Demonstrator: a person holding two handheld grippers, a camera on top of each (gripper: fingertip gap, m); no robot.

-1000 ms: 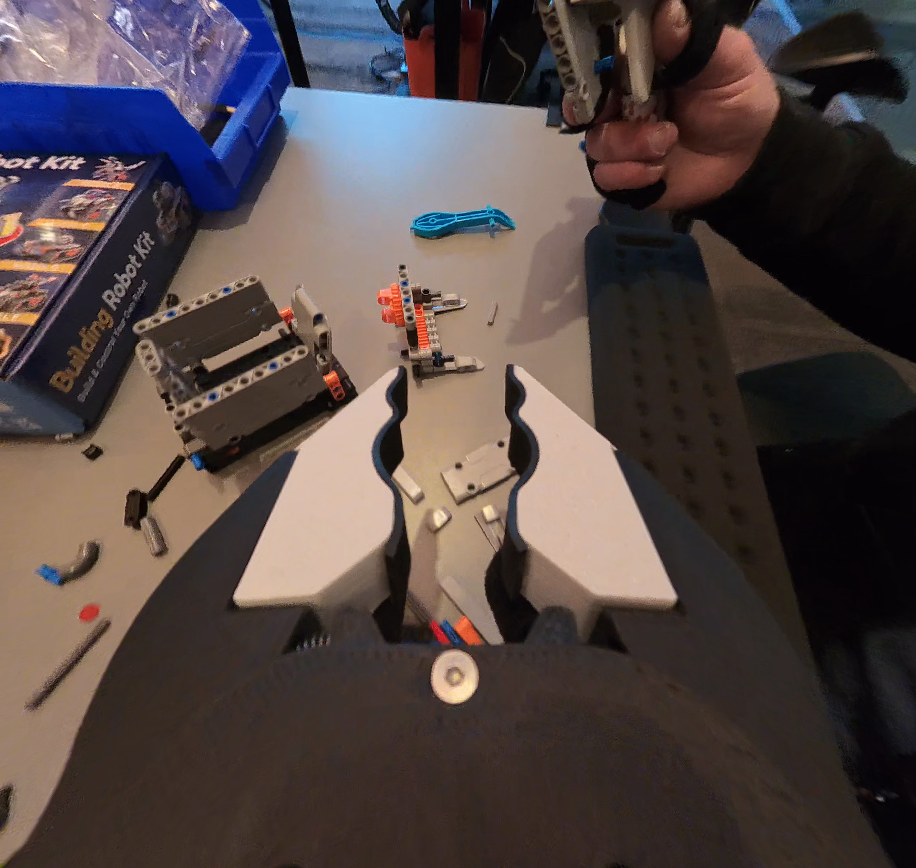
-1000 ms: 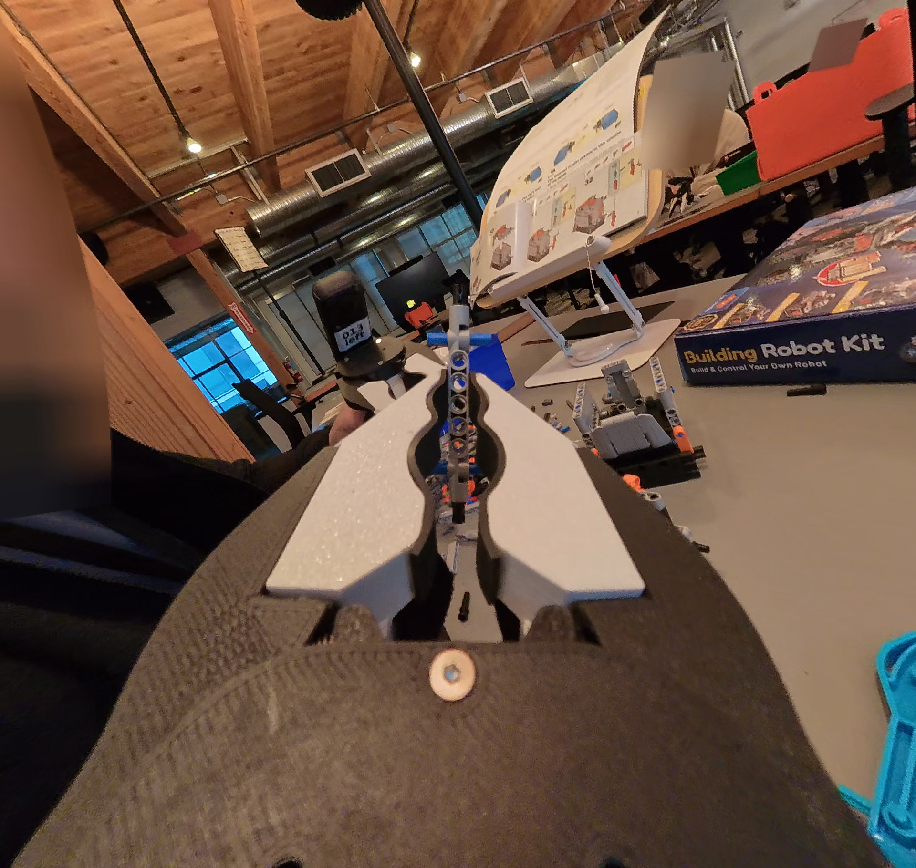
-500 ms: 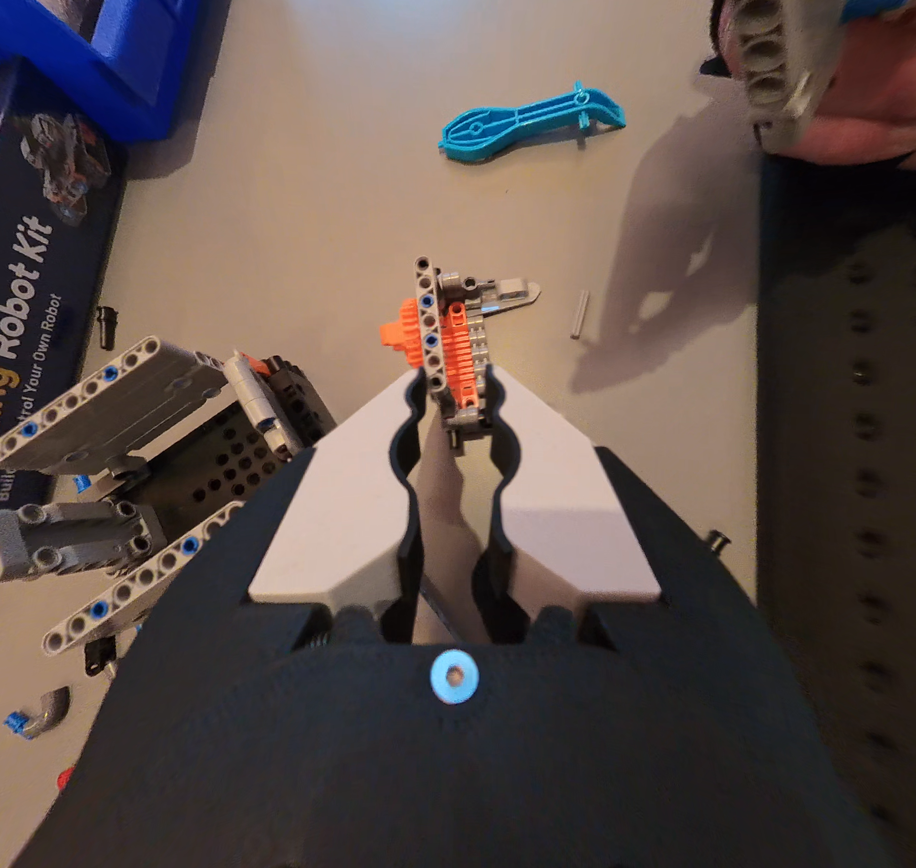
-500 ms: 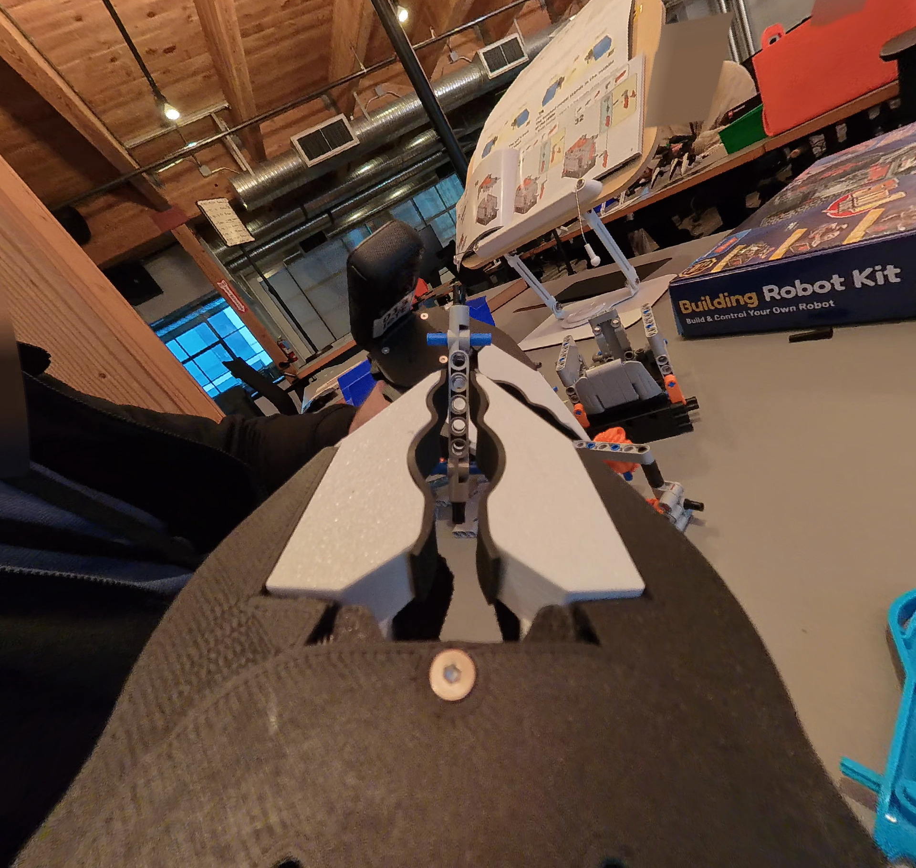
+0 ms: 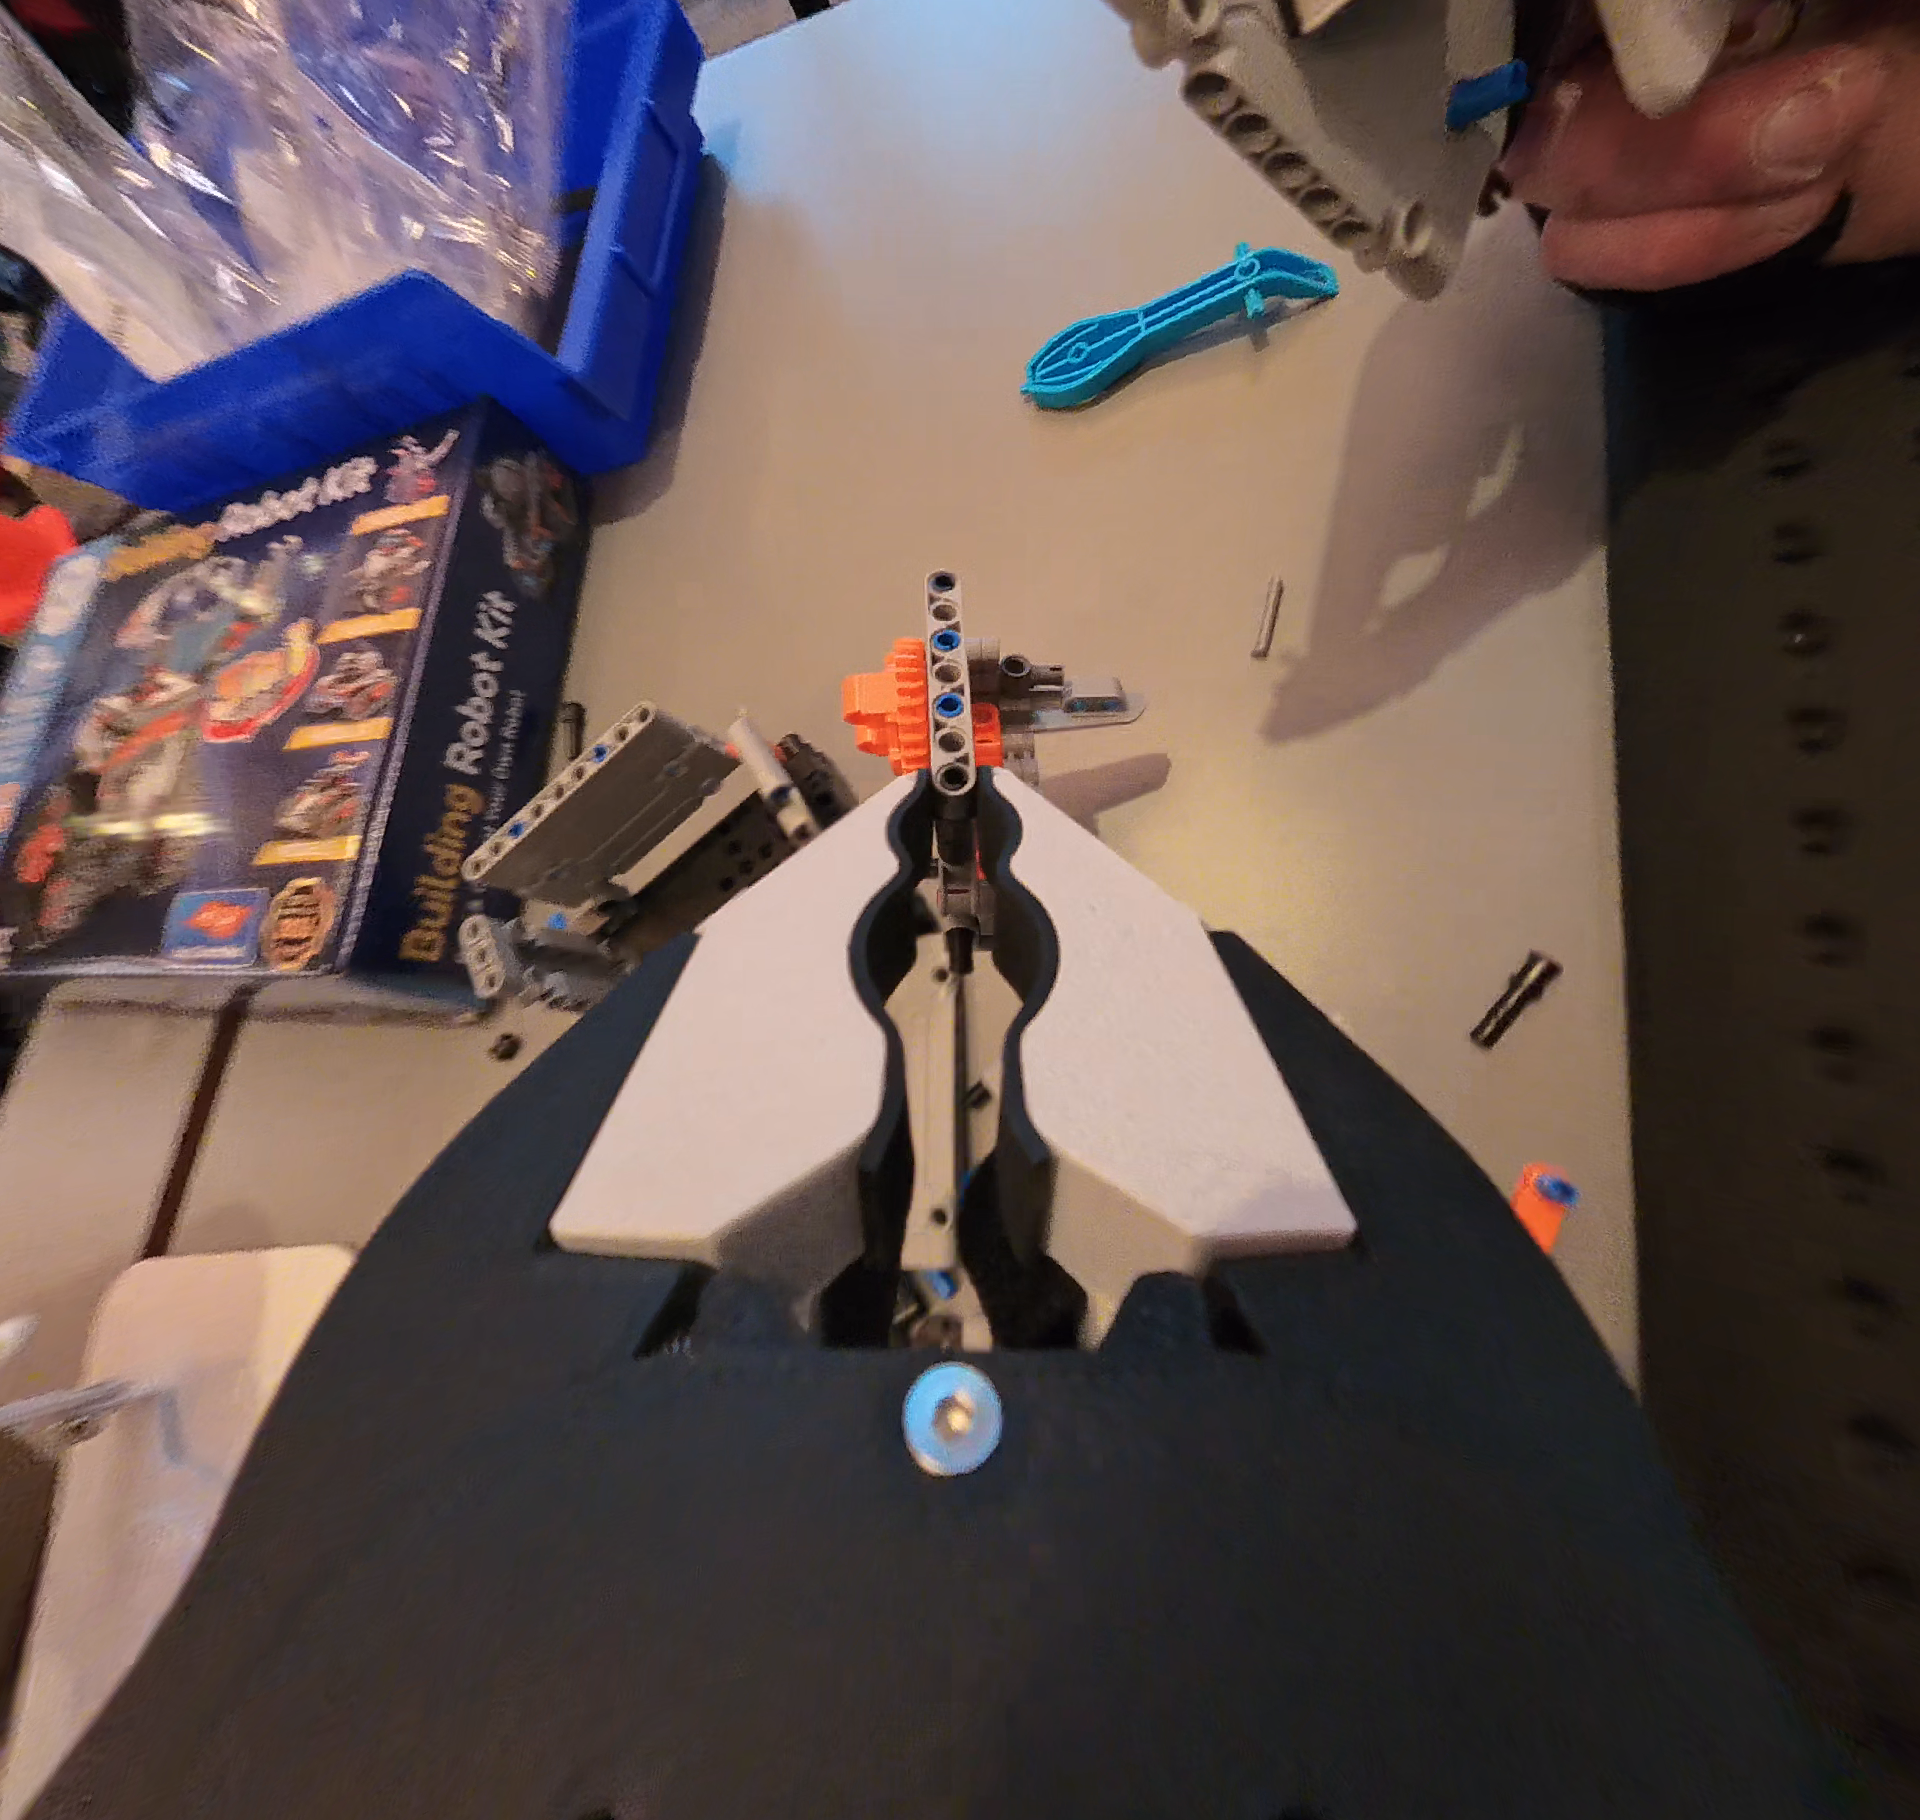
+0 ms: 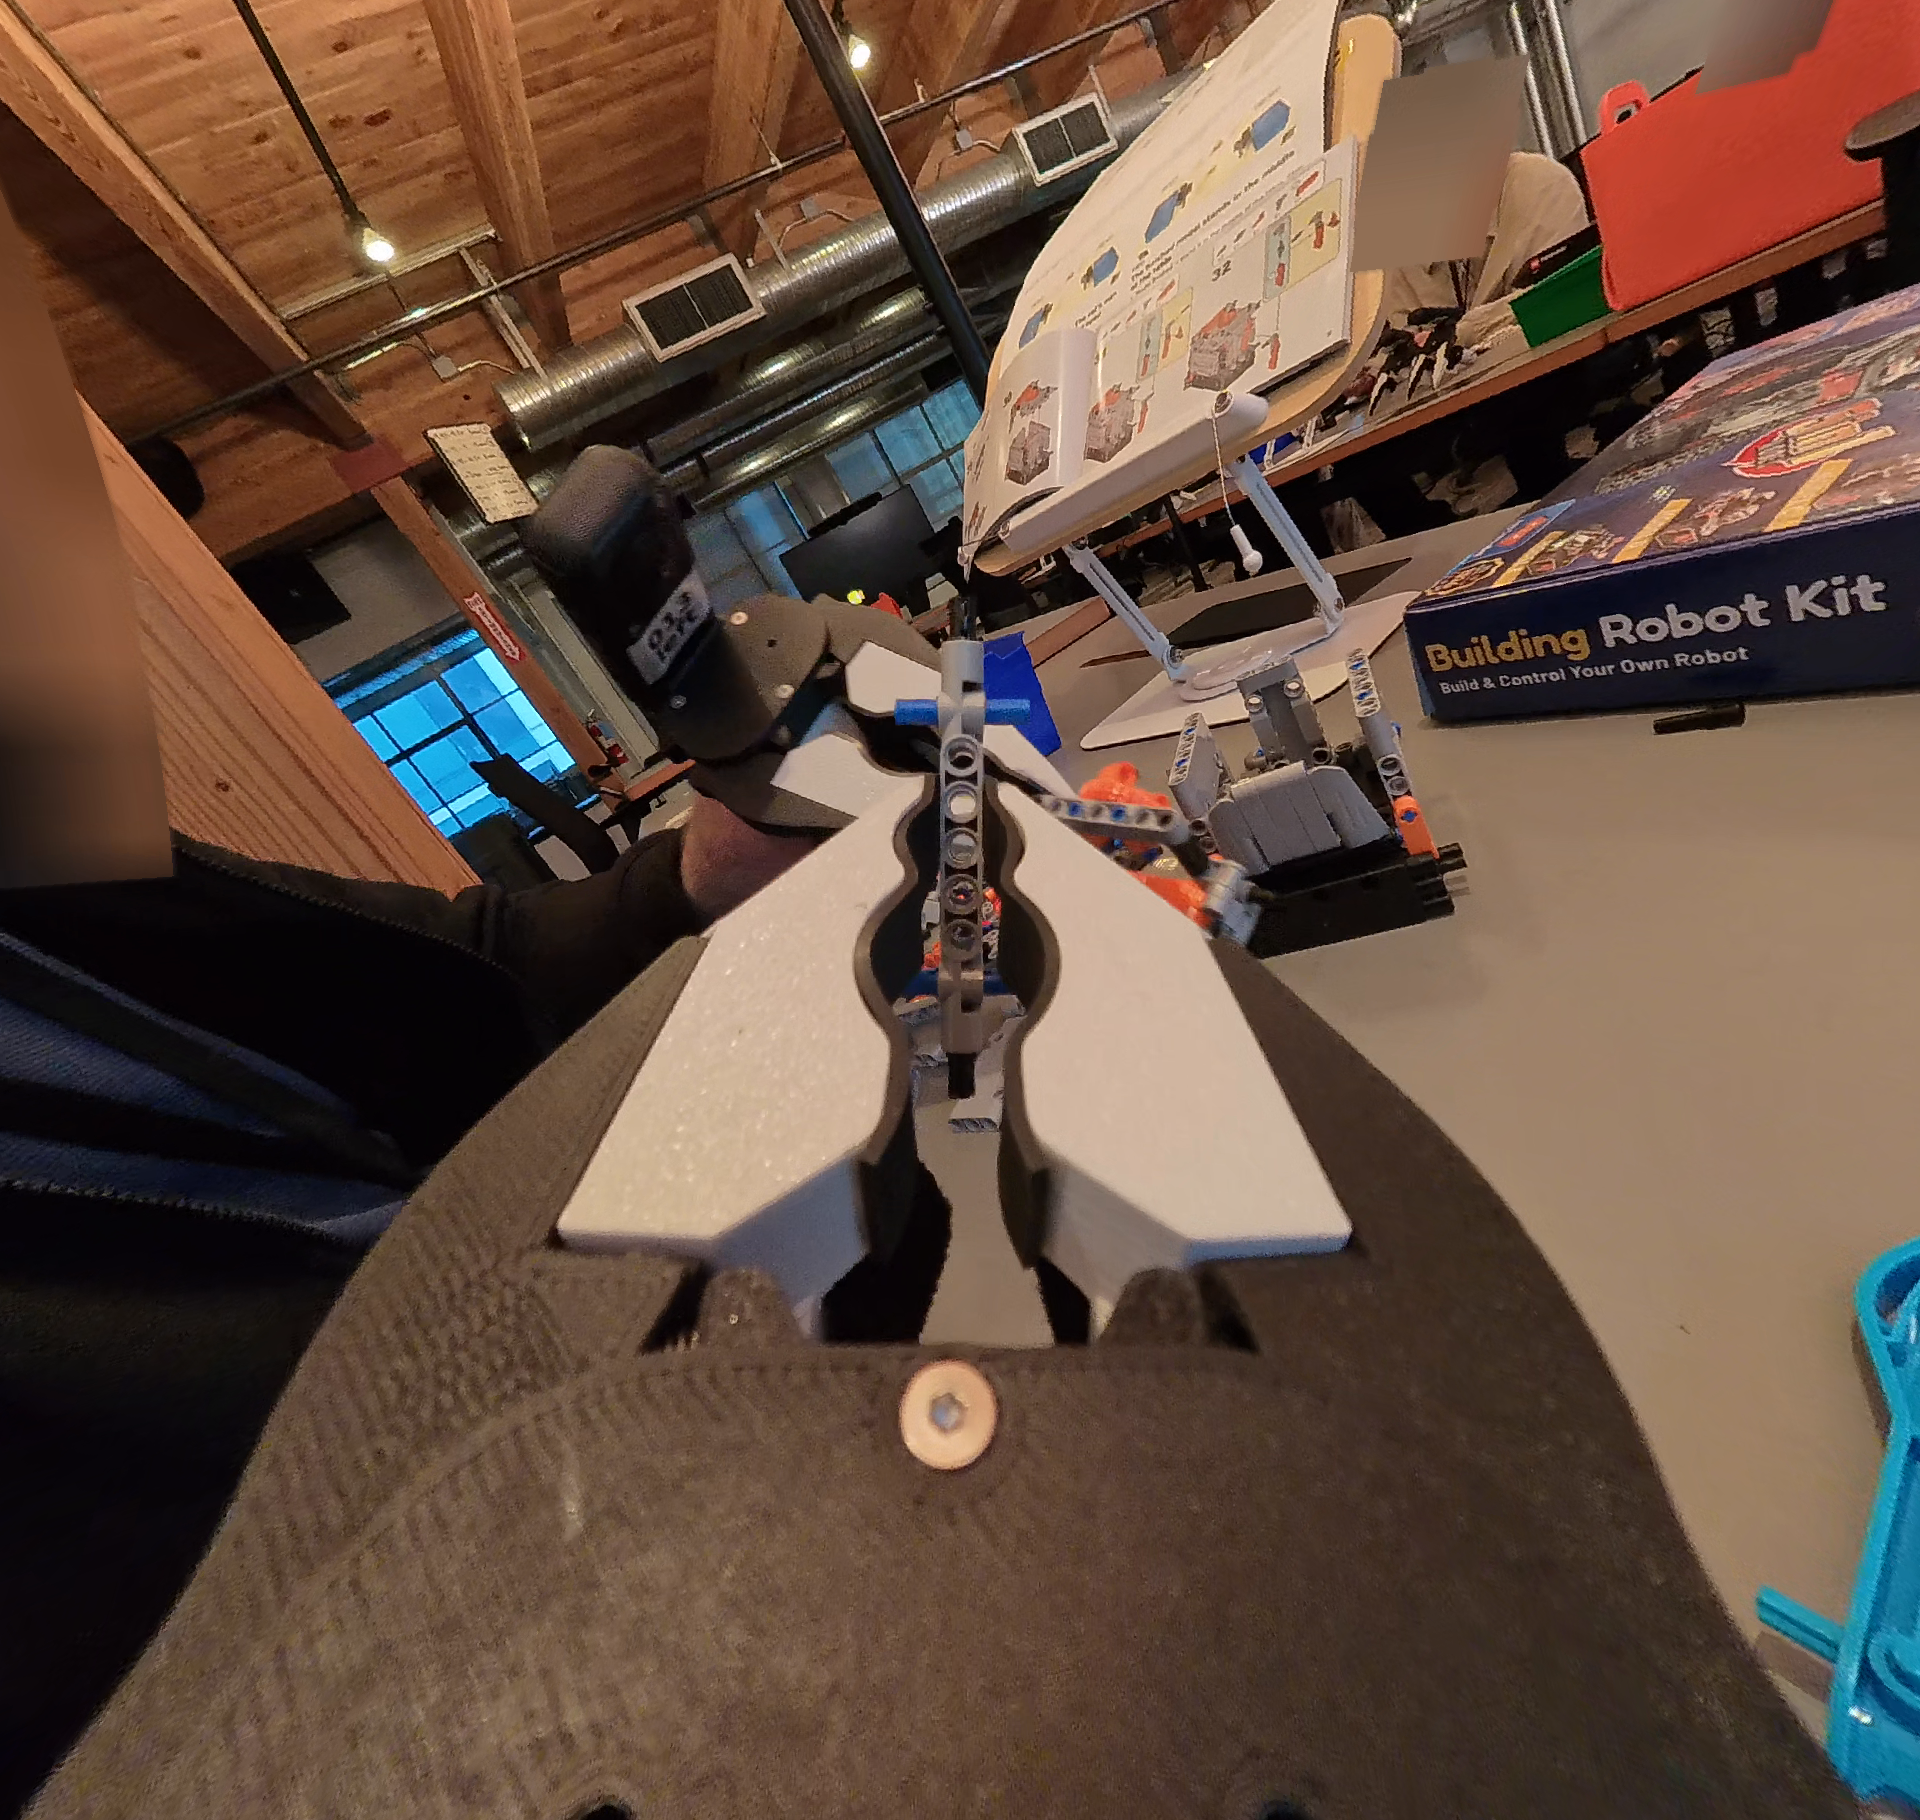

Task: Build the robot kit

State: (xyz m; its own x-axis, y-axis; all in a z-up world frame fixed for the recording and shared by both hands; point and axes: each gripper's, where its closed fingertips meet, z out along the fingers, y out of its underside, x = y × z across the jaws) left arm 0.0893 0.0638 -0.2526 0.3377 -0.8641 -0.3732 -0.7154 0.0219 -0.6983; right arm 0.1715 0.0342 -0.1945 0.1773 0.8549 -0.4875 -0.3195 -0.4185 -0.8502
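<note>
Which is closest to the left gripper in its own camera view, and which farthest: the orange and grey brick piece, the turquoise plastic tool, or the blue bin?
From the left gripper:
1. Orange and grey brick piece: clamped at the fingertips.
2. Turquoise plastic tool: farther ahead on the table, to the right.
3. Blue bin: far left corner; roughly as far as the tool, hard to rank.

Blue bin (image 5: 364,357) and teal tool (image 6: 1886,1521) — both edge-cropped.

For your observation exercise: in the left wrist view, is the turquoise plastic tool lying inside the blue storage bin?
No, the turquoise plastic tool lies on the bare grey table.
</note>
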